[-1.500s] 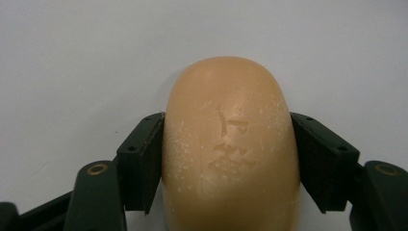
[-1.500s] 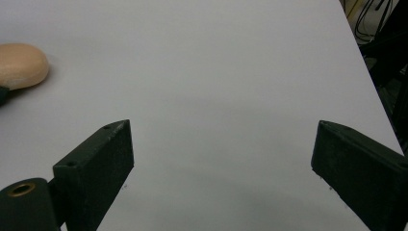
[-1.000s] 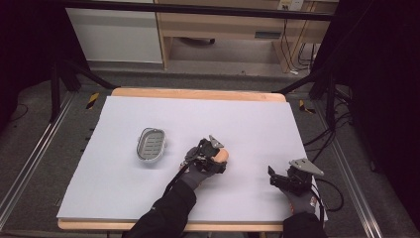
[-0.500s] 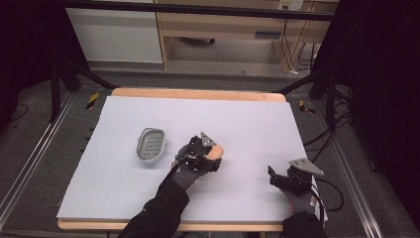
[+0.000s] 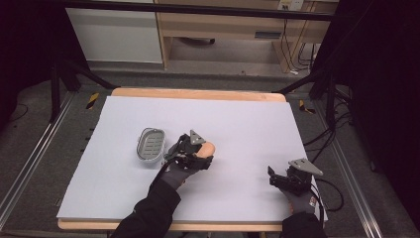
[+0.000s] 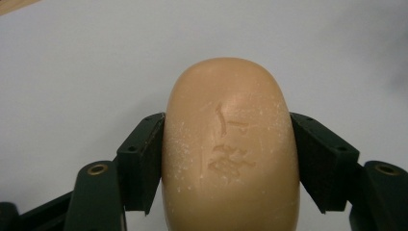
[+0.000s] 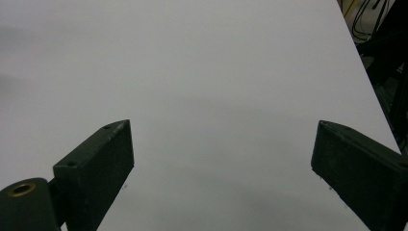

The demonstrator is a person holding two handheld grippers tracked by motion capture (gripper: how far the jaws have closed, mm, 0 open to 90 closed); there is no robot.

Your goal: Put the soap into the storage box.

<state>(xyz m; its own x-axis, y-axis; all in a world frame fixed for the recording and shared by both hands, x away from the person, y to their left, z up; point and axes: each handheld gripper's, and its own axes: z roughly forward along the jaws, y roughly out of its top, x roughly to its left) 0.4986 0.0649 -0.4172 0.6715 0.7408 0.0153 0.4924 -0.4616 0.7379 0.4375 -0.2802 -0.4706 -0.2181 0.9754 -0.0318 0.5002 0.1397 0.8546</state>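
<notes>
A tan oval bar of soap (image 6: 228, 144) with a stamped mark sits clamped between both jaws of my left gripper (image 6: 226, 159). In the high view that left gripper (image 5: 200, 152) holds the soap (image 5: 207, 148) near the table's middle, just right of a grey metal soap dish (image 5: 150, 144) that lies empty on the white sheet. My right gripper (image 5: 278, 179) rests low at the front right, and in the right gripper view the right gripper (image 7: 221, 168) stands wide open over bare white surface.
The white sheet (image 5: 237, 119) covers a wooden table (image 5: 198, 93) with its far edge exposed. Black frame legs and cables (image 5: 327, 144) lie off the right side. A cabinet and shelf stand beyond the table.
My left gripper has carried the soap leftward, closer to the soap dish. The right gripper has stayed where it was.
</notes>
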